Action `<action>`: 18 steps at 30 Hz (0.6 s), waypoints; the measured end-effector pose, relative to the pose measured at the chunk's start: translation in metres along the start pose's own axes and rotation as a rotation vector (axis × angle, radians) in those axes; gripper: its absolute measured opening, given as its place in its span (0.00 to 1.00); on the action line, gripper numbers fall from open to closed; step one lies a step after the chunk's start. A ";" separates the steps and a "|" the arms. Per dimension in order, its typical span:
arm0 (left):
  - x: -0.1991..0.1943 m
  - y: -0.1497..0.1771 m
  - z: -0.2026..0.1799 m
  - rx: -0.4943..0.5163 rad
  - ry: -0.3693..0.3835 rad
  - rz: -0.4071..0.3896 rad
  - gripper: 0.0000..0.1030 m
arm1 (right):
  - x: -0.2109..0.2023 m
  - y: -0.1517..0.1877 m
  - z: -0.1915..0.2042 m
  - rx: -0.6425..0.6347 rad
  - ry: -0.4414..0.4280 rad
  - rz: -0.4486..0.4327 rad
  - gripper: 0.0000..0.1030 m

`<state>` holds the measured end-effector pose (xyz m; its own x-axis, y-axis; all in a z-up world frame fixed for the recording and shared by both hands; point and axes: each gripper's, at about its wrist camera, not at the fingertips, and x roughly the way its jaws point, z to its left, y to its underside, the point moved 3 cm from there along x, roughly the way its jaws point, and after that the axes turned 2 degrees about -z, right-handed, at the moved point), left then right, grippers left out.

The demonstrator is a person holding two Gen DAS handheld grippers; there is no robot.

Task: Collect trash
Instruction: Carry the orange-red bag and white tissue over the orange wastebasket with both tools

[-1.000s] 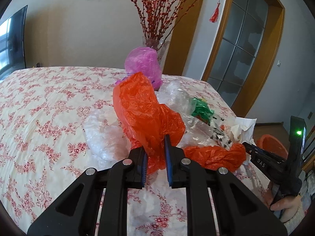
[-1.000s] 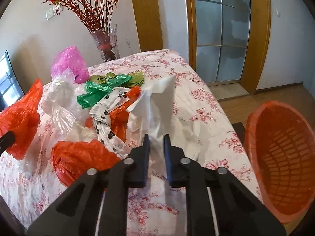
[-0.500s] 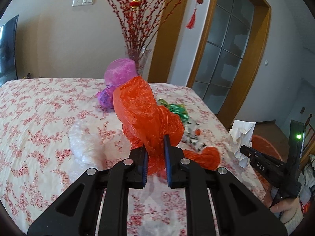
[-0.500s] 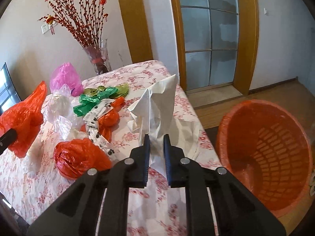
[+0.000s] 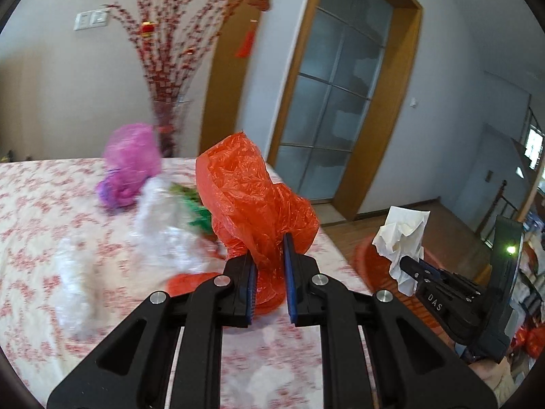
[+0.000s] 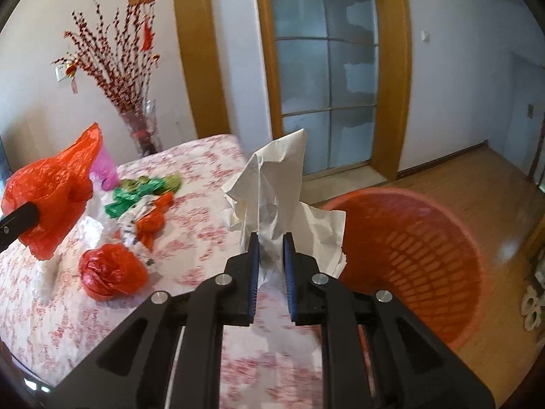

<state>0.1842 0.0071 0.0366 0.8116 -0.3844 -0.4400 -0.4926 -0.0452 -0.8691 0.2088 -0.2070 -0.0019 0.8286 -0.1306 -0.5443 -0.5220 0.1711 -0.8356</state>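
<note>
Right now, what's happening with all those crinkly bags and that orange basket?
A person is tidying trash off a flowery table using tongs in each hand. The left tongs are clamped on an orange plastic bag, lifted off the table. The right tongs are pinching a crumpled white paper near the orange basket on the floor. More bags, pink, green and another orange one, lie on the table.

Floral table (image 6: 204,231) (strewn plastic bags (image 6: 112,269))
</note>
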 end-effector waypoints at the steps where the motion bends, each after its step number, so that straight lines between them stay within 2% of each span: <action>1: 0.002 0.001 -0.004 0.001 0.010 0.003 0.13 | -0.004 0.000 -0.005 0.002 0.015 -0.008 0.14; 12: 0.048 0.012 -0.077 0.040 0.187 0.065 0.13 | -0.023 0.006 -0.079 0.081 0.176 -0.041 0.15; 18: 0.074 0.018 -0.117 0.085 0.261 0.096 0.13 | -0.018 0.012 -0.111 0.138 0.220 -0.024 0.15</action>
<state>0.1987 -0.1304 0.0149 0.6489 -0.6079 -0.4576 -0.5263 0.0757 -0.8469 0.1650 -0.3109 -0.0102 0.7689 -0.3425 -0.5399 -0.4576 0.2950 -0.8388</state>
